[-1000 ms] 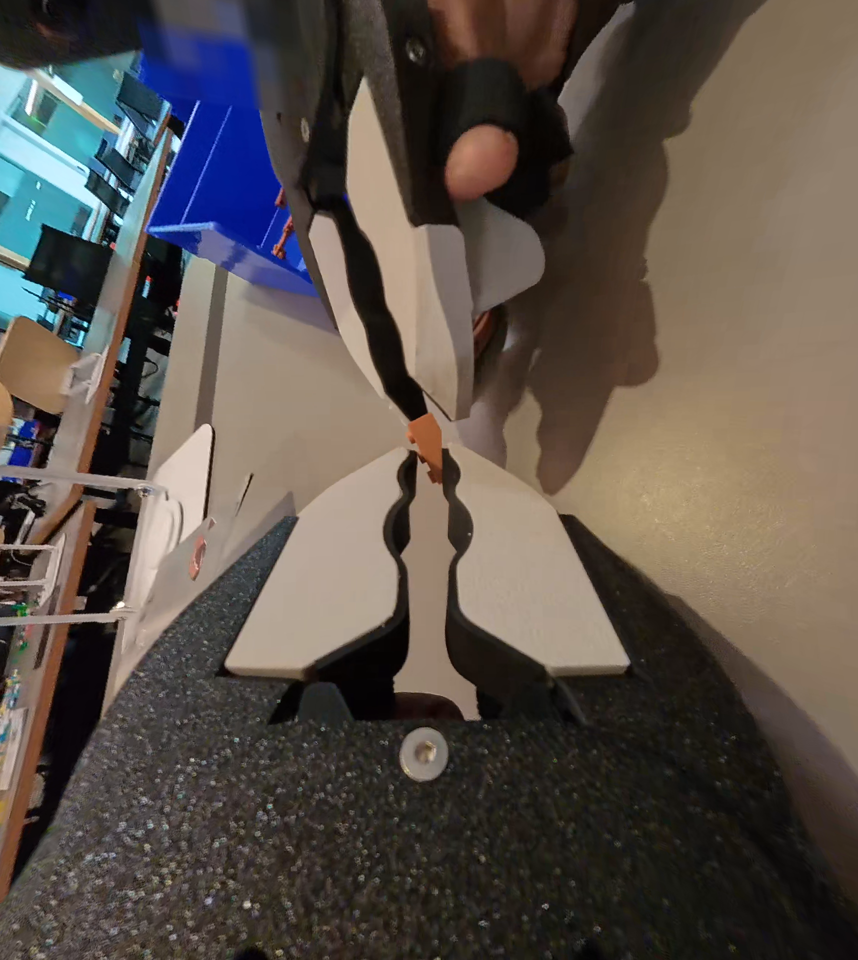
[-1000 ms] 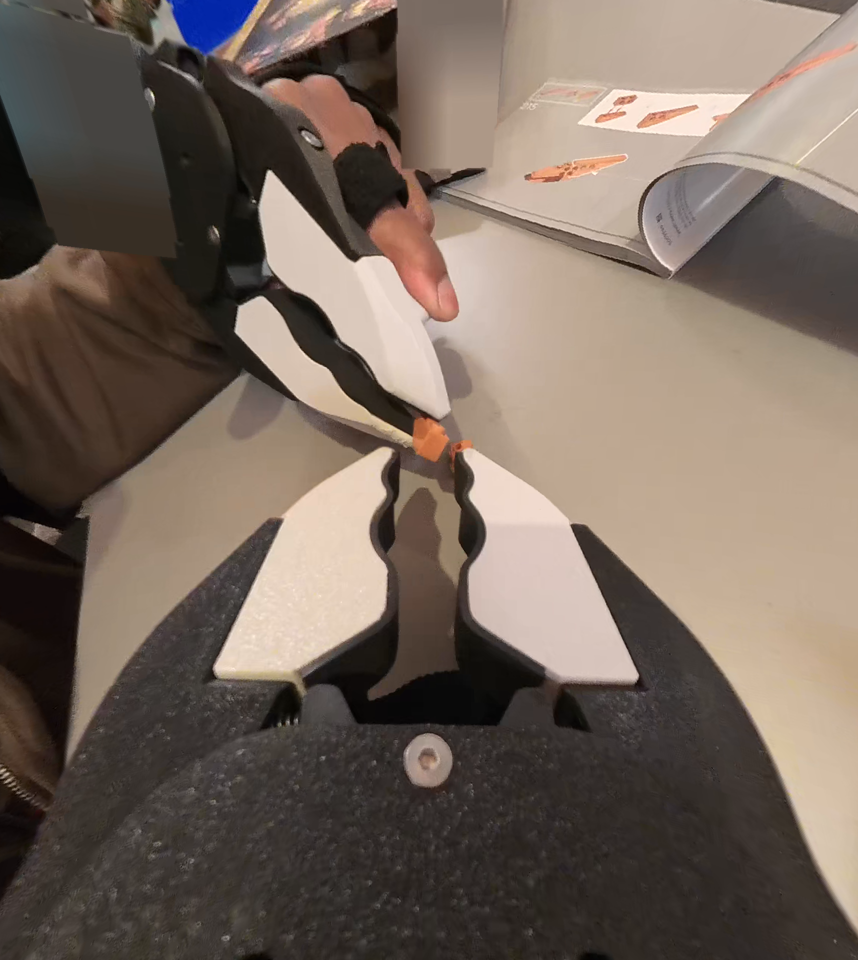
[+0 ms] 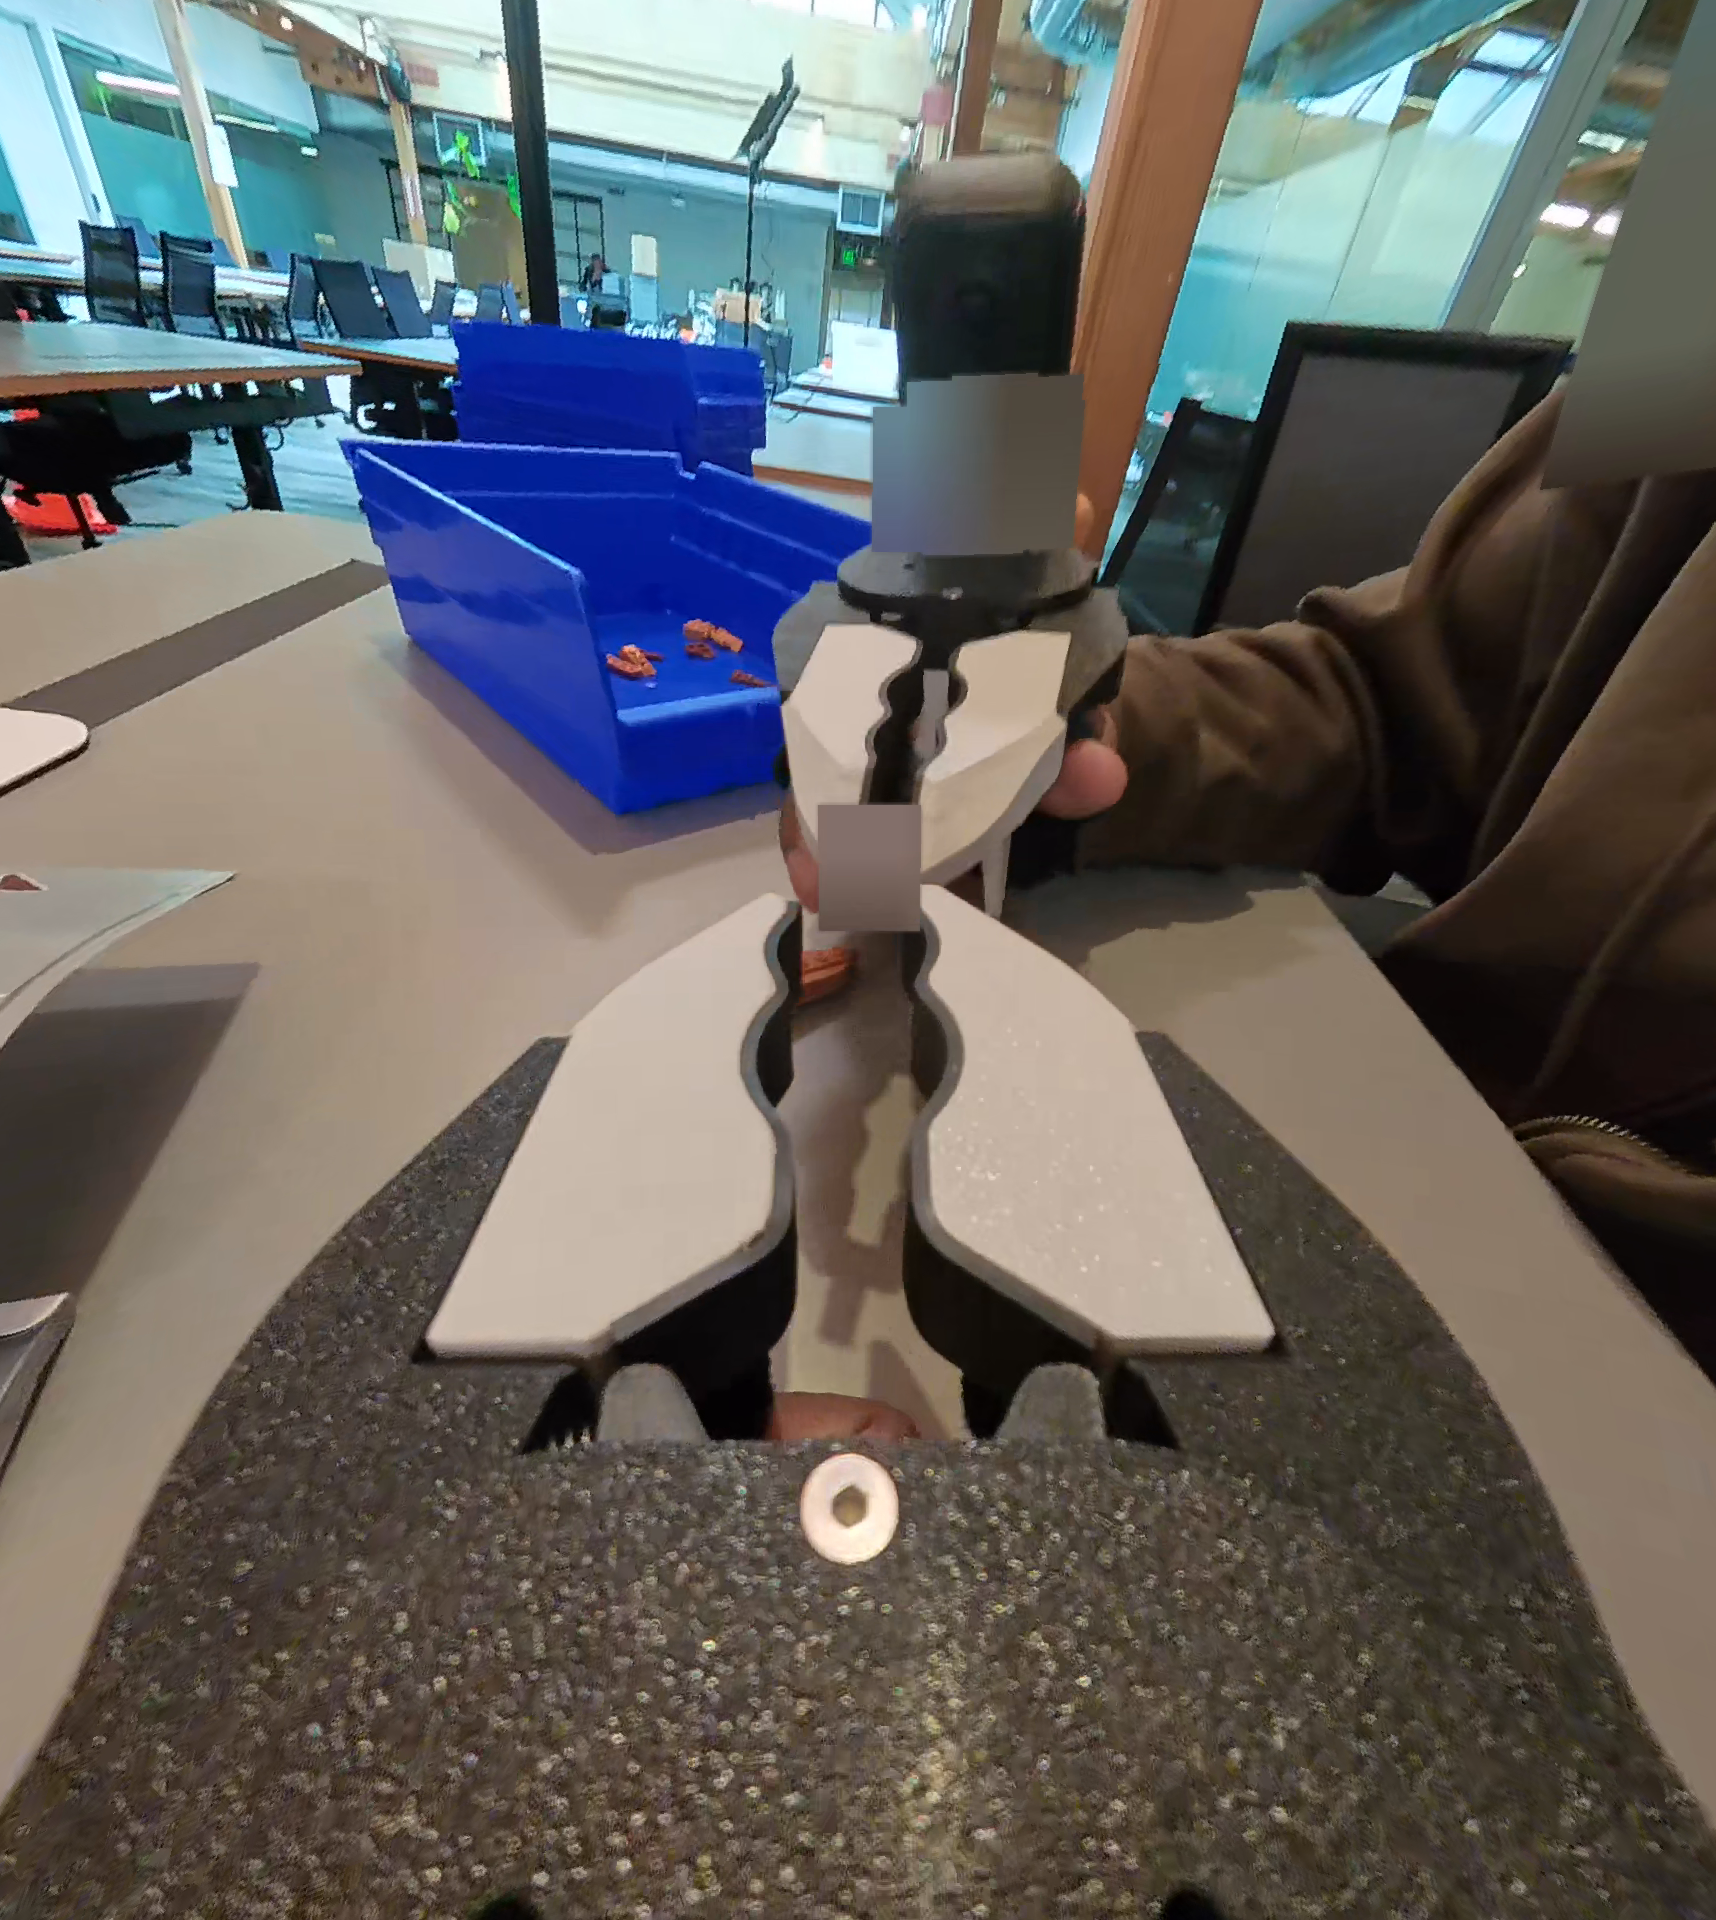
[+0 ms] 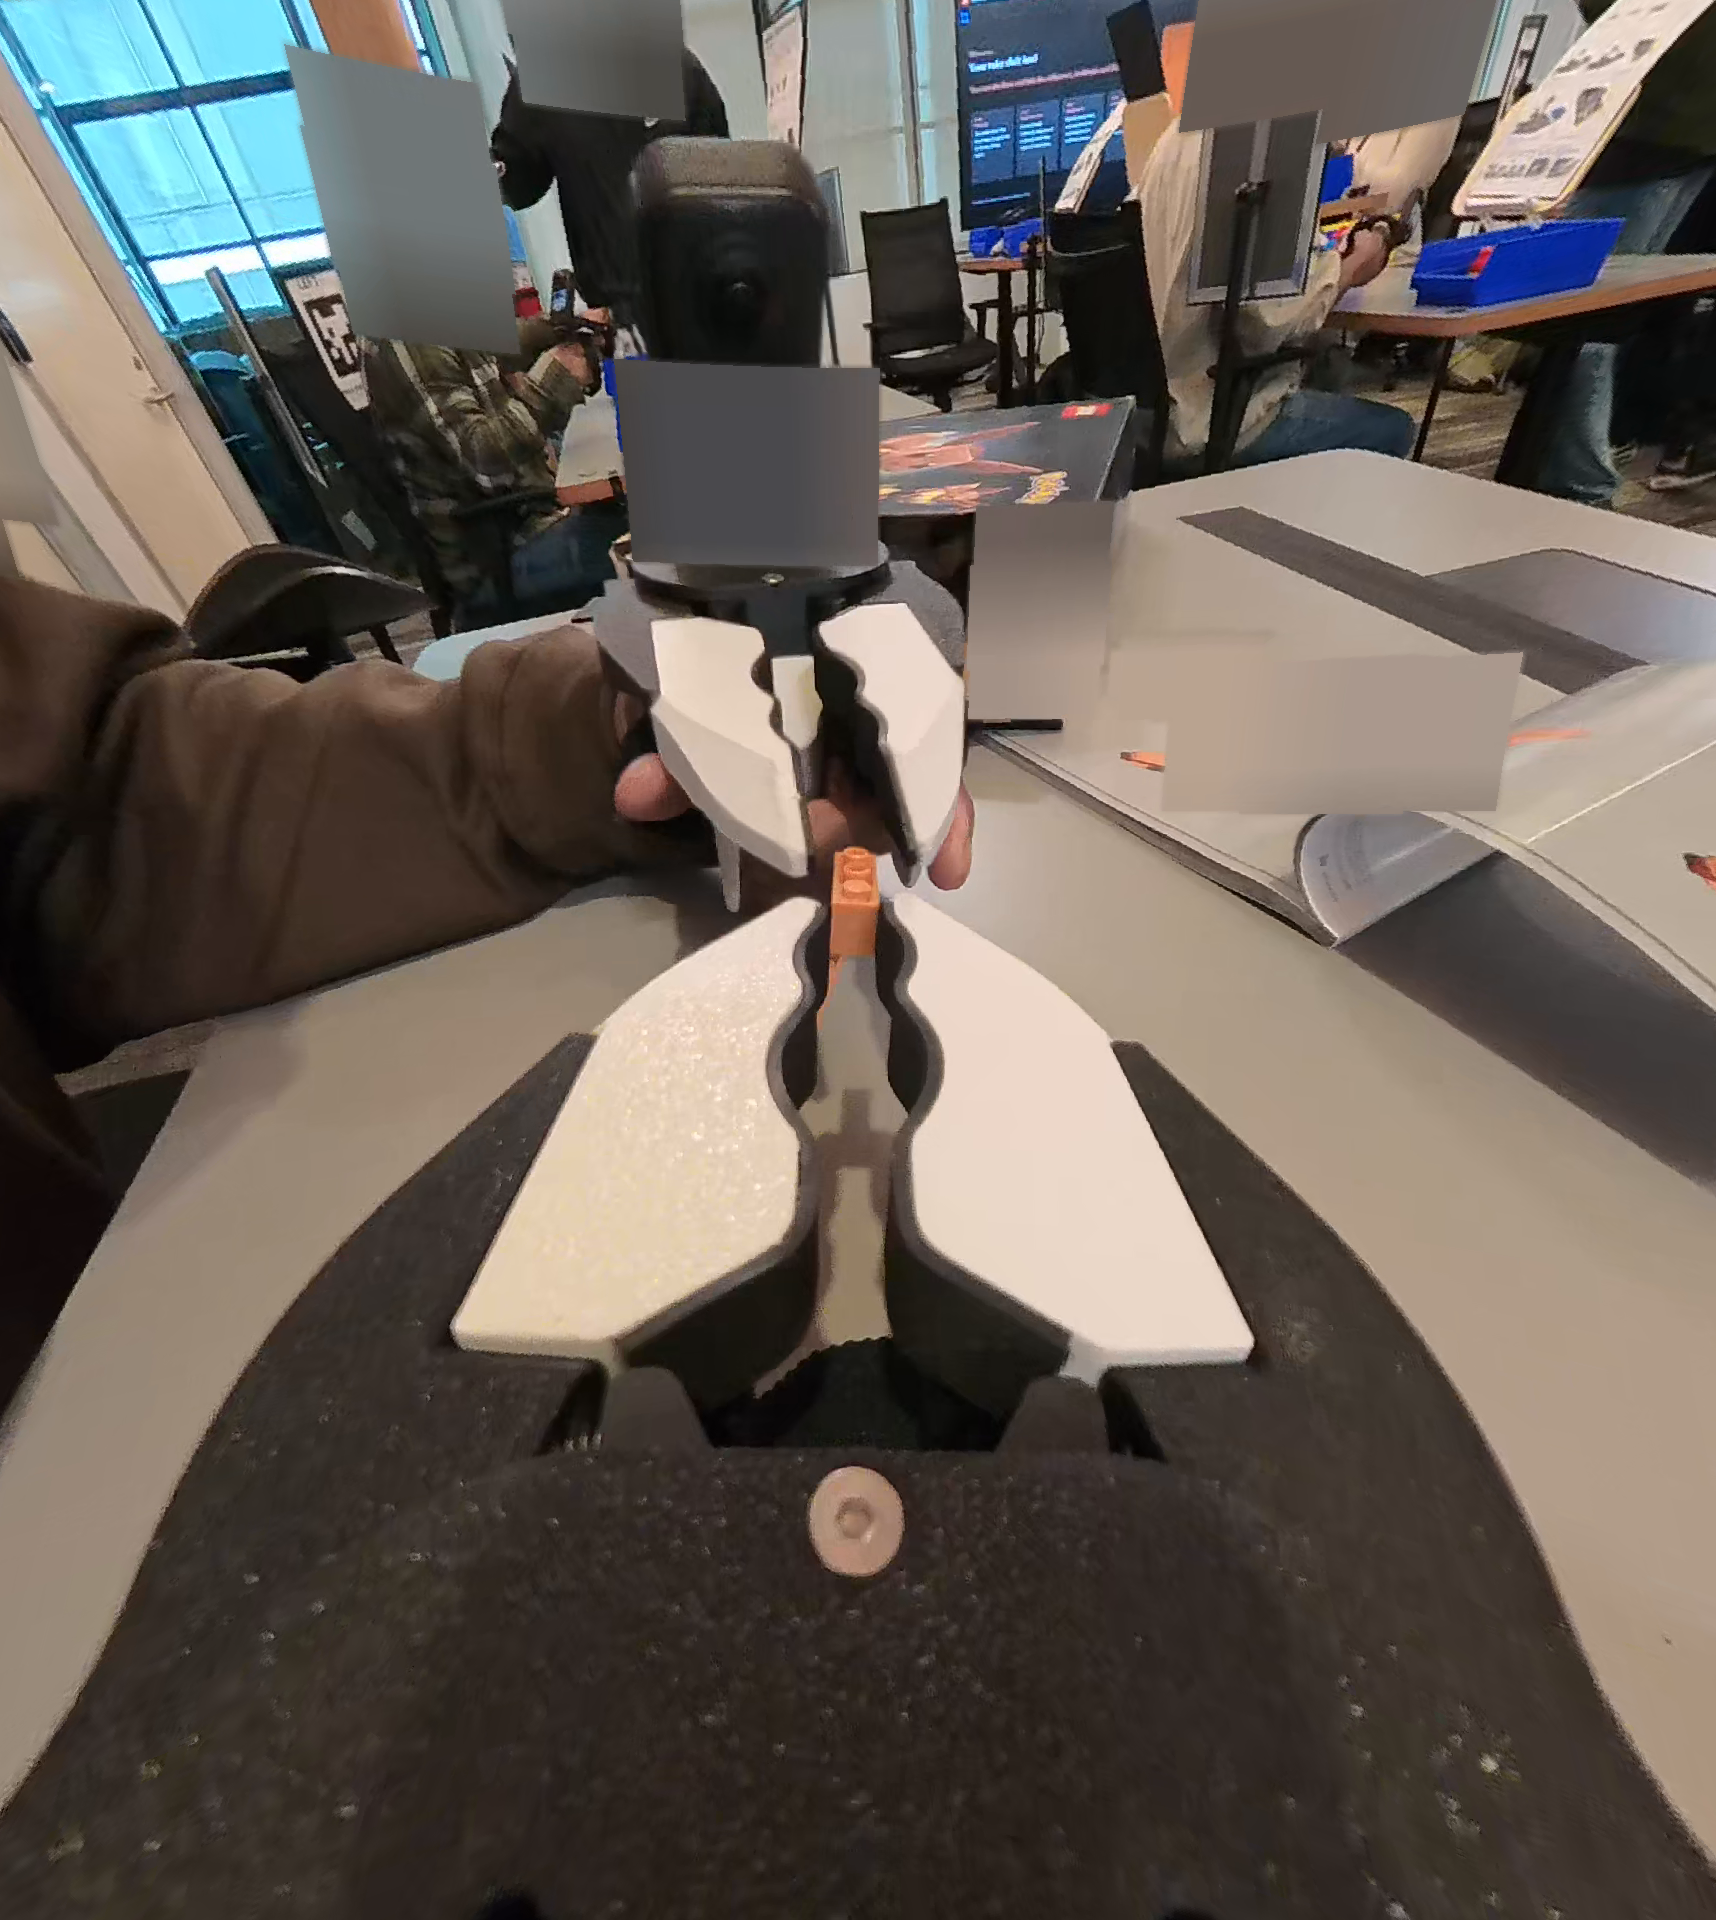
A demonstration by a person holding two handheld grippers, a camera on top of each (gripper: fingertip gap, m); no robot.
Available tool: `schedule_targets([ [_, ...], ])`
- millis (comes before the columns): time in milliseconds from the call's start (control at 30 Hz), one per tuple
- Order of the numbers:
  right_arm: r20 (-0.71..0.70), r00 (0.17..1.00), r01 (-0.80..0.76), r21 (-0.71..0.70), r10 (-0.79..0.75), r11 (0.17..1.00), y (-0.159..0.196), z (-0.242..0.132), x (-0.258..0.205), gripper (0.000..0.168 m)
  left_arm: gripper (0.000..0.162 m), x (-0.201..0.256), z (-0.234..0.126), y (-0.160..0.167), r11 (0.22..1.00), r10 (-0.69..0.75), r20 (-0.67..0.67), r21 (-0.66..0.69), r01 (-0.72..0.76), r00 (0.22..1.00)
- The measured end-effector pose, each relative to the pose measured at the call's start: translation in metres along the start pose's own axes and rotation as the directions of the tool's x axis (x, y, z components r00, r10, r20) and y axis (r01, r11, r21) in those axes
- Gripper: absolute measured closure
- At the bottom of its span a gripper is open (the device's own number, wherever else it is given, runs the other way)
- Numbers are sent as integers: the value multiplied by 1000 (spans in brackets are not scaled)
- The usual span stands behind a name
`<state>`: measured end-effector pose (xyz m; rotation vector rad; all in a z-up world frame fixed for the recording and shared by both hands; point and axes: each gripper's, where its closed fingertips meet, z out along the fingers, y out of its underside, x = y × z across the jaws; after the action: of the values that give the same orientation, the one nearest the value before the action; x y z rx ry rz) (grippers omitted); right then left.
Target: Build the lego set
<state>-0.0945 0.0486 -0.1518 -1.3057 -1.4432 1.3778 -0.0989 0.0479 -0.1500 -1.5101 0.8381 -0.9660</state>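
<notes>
An orange Lego brick is pinched upright between the tips of my right gripper, studs toward the other gripper. My left gripper faces it head-on, with its tips spread on either side of the brick's far end. In the left wrist view my left gripper has a clear gap between its fingers. The orange brick shows in that gap, close to the left finger. The right gripper's tips are hidden there behind a blurred patch. Both grippers hover just above the grey table.
A blue bin with several small orange pieces stands behind the grippers. An open instruction booklet lies to the right in the right wrist view, with the set's box behind it. A person's brown sleeve reaches in. People sit farther back. The tips of both grippers are at nearly the same place.
Both grippers have turned level and now face each other head-on. The orange piece held at the left gripper's tip now sits in the right gripper, which has closed. The left has widened.
</notes>
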Motion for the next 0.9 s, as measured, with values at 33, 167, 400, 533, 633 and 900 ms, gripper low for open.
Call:
schedule_targets([
  [33, 3, 1000, 9, 2, -9, 1000, 0, 1, -1, 160, 144, 1, 1, 0, 1000, -7, -7, 6, 7, 1000],
  [167, 4, 999, 37, 15, -37, 999, -2, 1, -4, 160, 147, 5, 3, 2, 1000, -15, -41, 9, 16, 999],
  [400, 12, 998, 58, 15, -58, 998, -2, 1, -6, 160, 154, 10, 4, -2, 998, 36, -59, 50, -33, 998],
  [533, -4, 993, 121, -36, -121, 992, 1, -3, -4, 152, 154, 9, 2, -6, 995, 78, -42, 60, -76, 996],
  [633, 12, 992, 126, -32, -126, 992, 0, -5, -6, 152, 154, 10, 2, -3, 996, 81, -52, 41, -79, 995],
  [900, 16, 990, 140, -53, -139, 989, 2, -2, -11, 160, 154, 14, 6, 6, 996, 87, -65, -7, -87, 994],
])
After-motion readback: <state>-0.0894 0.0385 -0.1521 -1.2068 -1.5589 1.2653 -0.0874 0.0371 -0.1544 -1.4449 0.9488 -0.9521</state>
